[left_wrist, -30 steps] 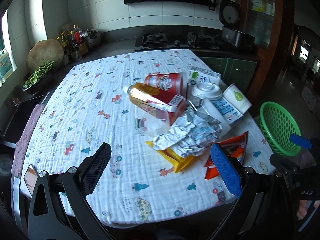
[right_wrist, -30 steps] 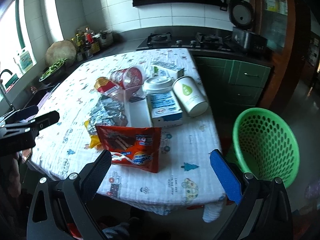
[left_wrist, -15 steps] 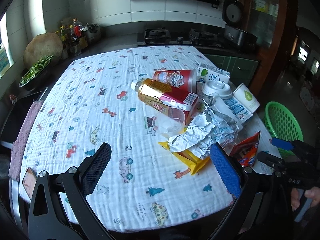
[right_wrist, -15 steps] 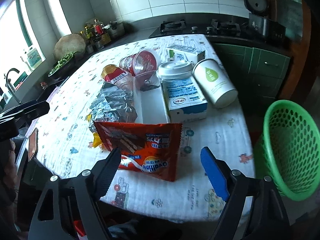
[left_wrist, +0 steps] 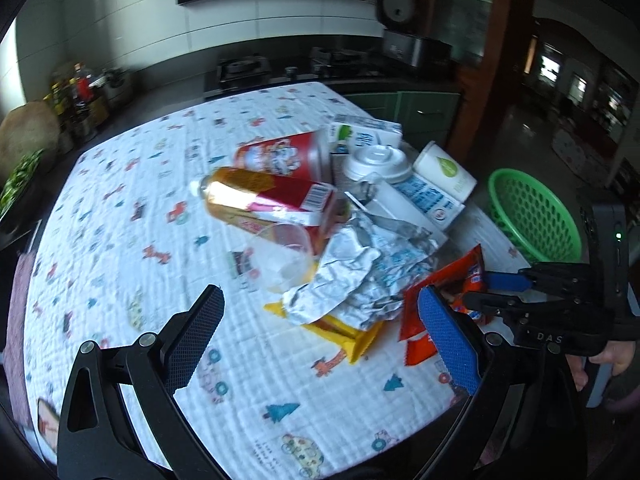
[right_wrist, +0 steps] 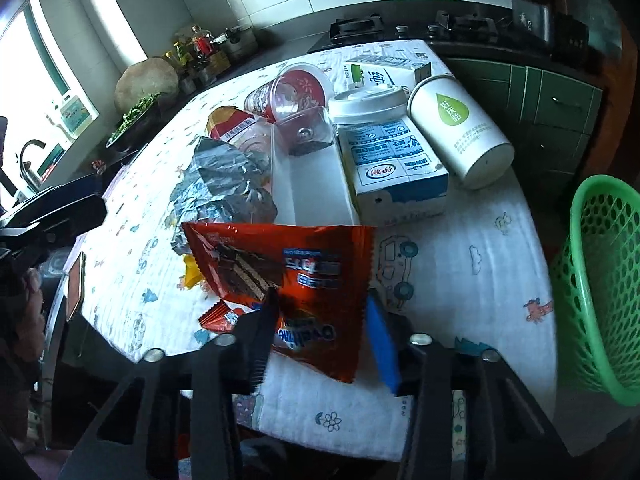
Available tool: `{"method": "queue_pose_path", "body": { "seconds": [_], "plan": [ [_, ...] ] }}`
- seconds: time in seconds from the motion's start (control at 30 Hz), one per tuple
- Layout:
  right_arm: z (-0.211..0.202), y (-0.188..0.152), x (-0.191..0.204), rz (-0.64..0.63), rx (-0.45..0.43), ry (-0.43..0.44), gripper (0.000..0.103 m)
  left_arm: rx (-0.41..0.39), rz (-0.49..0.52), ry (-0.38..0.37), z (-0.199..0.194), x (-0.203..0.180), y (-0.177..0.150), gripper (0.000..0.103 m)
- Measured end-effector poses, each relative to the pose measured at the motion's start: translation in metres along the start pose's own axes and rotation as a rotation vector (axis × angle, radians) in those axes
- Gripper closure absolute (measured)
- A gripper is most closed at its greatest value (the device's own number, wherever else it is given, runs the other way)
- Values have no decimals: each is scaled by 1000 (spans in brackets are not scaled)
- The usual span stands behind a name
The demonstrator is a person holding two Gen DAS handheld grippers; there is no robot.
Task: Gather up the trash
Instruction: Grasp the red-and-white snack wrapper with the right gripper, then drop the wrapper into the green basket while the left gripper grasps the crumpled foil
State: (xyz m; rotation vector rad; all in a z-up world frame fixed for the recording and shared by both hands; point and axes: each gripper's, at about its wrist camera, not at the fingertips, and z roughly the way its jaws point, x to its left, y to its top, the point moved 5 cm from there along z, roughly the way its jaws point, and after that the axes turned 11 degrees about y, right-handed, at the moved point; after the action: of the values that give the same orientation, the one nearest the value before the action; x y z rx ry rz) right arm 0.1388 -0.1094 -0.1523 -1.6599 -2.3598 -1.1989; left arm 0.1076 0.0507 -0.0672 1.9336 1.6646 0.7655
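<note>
A pile of trash lies on the patterned tablecloth (left_wrist: 120, 208). An orange snack wrapper (right_wrist: 288, 268) sits at the near edge of the pile, bent upward. My right gripper (right_wrist: 320, 338) is closing on it, and both pads touch its sides. From the left wrist view the right gripper (left_wrist: 490, 292) pinches the wrapper (left_wrist: 440, 288). My left gripper (left_wrist: 320, 336) hovers open over the cloth, just short of the crumpled foil (left_wrist: 360, 280) and a yellow wrapper (left_wrist: 352, 336). Nothing is between its fingers.
Behind the foil lie a tea bottle (left_wrist: 264, 200), a clear cup (left_wrist: 284, 256), a red cup (left_wrist: 280, 156), milk cartons (right_wrist: 396, 160), a lidded cup (right_wrist: 368, 104) and a white paper cup (right_wrist: 460, 128). A green basket (right_wrist: 600, 280) stands right of the table. A phone (right_wrist: 76, 280) lies at the table's left edge.
My right gripper came down onto the orange wrapper and narrowed its jaws around it, bending it up. My left gripper drifted closer to the foil pile and rolled a little.
</note>
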Motion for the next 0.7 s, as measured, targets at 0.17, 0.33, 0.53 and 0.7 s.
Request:
{"method": "queue_pose_path", "body": {
  "seconds": [0.17,0.33,0.53,0.7],
  "plan": [
    [-12,-2,2,4,-25,-1,75,-5,39,-70,9,-15,6,8],
    [-31,-1,6,-11,-63,-44,79,-2,78,-113,20,-32,12,12],
    [-62,0,3,-31,-110,-112,79,0,128,-136,36,-47,14,12],
    [-85,2,-8,-12,-145,-142,79,-14,189,-115,44,-55,12,11]
  ]
}}
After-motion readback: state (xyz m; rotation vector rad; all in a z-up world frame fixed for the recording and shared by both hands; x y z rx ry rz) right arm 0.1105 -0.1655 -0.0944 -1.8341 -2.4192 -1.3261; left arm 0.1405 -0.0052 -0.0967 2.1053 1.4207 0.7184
